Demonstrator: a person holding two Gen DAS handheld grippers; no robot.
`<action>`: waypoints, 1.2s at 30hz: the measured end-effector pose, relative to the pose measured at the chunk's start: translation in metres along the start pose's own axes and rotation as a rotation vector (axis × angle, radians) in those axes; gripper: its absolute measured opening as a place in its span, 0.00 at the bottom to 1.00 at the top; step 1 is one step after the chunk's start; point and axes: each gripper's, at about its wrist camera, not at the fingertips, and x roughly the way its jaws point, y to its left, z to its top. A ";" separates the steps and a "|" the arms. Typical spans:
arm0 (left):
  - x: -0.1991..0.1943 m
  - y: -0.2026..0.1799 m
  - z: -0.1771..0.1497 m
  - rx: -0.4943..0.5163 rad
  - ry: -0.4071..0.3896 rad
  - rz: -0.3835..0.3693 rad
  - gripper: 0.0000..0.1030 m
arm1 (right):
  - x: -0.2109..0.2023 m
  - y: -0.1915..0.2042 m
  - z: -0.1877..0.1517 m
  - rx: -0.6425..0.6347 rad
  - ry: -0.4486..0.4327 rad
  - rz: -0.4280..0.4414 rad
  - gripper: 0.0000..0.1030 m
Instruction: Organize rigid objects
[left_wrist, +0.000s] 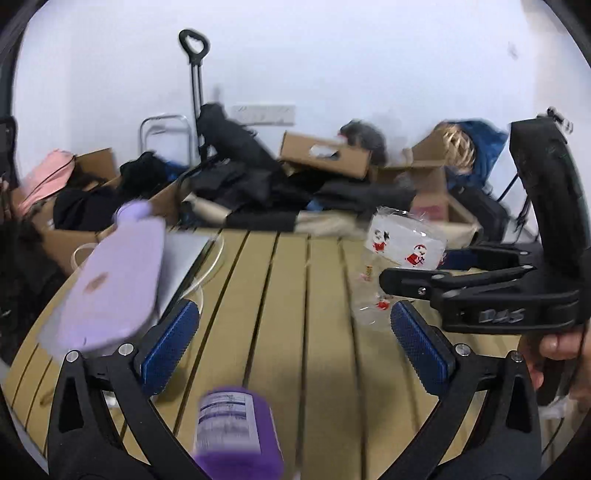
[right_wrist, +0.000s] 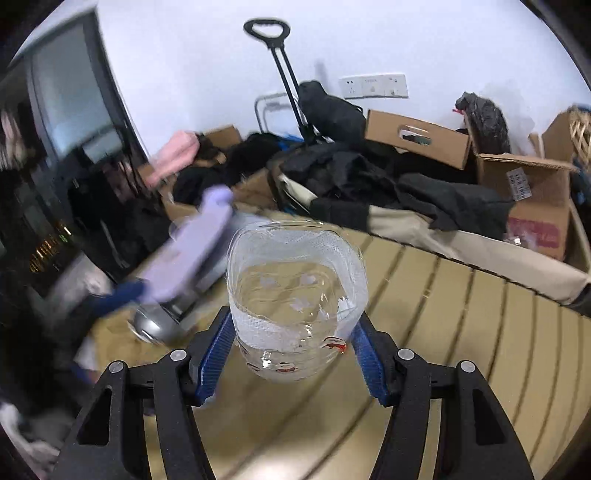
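My right gripper (right_wrist: 291, 343) is shut on a clear plastic cup (right_wrist: 295, 295) with white and red cartoon prints and holds it above the slatted wooden table (right_wrist: 461, 332). The cup (left_wrist: 402, 243) and right gripper (left_wrist: 443, 280) also show at the right of the left wrist view. My left gripper (left_wrist: 295, 336) is open and empty over the table (left_wrist: 288, 295). A purple bottle (left_wrist: 236, 428) lies below it at the near edge. A flat lilac case (left_wrist: 118, 280) lies on the left of the table and also shows in the right wrist view (right_wrist: 192, 254).
A grey metal can (right_wrist: 155, 325) lies by the lilac case. Cardboard boxes (left_wrist: 325, 153), black clothes (left_wrist: 258, 181) and a trolley handle (left_wrist: 194, 44) crowd the floor behind the table. A dark cabinet (right_wrist: 55, 147) stands at the left.
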 end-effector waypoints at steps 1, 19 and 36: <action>0.007 -0.002 -0.006 0.011 0.021 0.007 1.00 | 0.011 0.001 -0.008 -0.018 0.026 -0.033 0.65; -0.039 0.037 -0.015 0.022 0.040 0.086 1.00 | -0.048 -0.022 -0.044 0.095 0.020 -0.080 0.83; -0.230 0.073 -0.075 -0.166 -0.034 0.172 1.00 | -0.180 0.047 -0.128 0.131 -0.053 -0.201 0.86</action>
